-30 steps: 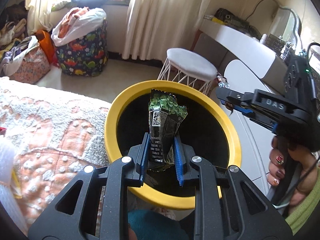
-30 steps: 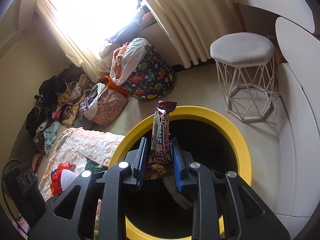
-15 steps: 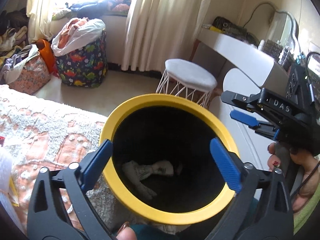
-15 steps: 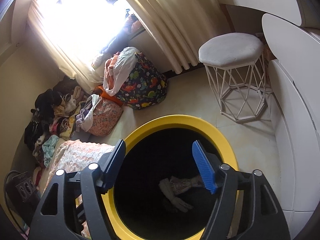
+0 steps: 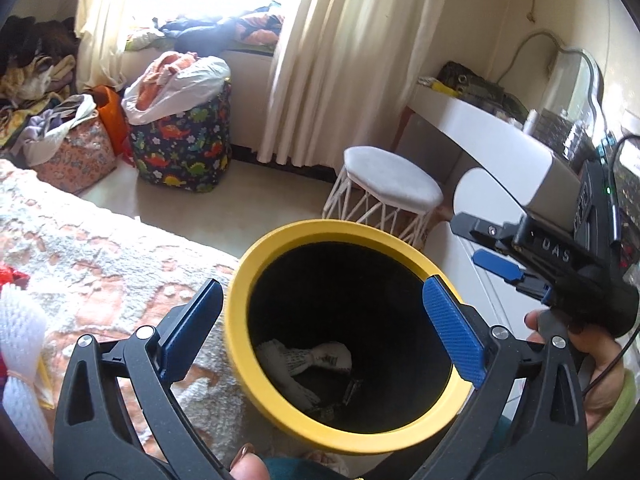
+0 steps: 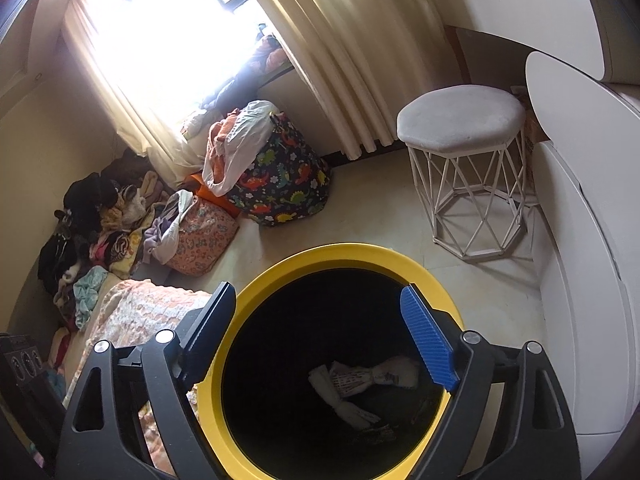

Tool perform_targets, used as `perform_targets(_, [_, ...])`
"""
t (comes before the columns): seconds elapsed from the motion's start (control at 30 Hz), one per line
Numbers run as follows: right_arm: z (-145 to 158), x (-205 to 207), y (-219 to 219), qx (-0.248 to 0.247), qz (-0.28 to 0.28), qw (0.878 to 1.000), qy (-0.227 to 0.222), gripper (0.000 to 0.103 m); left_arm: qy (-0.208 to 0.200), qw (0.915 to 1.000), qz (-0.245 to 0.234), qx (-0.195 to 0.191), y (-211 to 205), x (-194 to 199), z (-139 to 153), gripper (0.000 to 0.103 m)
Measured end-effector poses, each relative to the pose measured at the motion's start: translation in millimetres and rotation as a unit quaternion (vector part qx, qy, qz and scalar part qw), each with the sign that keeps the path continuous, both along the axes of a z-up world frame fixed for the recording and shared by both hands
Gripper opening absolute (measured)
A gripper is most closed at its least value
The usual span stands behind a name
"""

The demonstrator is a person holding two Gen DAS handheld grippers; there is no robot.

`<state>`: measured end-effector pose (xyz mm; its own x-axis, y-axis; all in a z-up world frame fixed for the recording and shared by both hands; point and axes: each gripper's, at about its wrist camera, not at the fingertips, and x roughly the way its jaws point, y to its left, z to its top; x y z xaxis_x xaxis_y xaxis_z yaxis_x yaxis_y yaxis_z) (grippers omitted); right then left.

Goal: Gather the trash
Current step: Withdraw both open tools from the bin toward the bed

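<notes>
1. The step in hand looks like the drop into the yellow-rimmed bin (image 5: 236,312): both grippers hang over its mouth with nothing in them.
2. The left gripper (image 5: 320,328) has its blue pads spread wide, one over each side of the rim, and only open air between them.
3. The right gripper (image 6: 316,334) has its jaws opening, with nothing between them; in the left wrist view it shows at the right edge, held in a hand (image 5: 588,364).
4. The trash lies at the bottom of the bin: a crumpled white wrapper (image 6: 372,376) with printed text, and darker scraps beside it that are too dim to name.
5. The bin stands against the edge of the bed, whose fuzzy peach-and-white bedspread (image 5: 92,248) runs off to the left.
6. More trash may lie at the far left edge of that bedspread, where a white foam net (image 5: 20,332) and something red (image 5: 8,276) show.
7. The next move, as I judge it, calls for lifting both grippers clear of the rim and swinging one toward the bedspread, jaws kept apart for the next pick.
</notes>
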<state>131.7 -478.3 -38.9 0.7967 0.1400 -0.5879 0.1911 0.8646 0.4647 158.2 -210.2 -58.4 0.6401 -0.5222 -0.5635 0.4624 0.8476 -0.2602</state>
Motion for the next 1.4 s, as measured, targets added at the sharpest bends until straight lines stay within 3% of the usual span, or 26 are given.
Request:
perform_targets(0.57, [17.2, 3.8, 31.6, -0.02, 0.04, 0.999, -0.021, 0.086, -0.029, 0.9981, 0.055, -0.004, 45.5, -6.4, 23.8, 0.092])
perform_targets(1.4, [46.7, -5.7, 97.2, -0.042, 0.11, 0.991, -0.061, 0.088, -0.053, 0.9892, 0.13, -0.043, 130.6, -22.8, 46.4, 0.092])
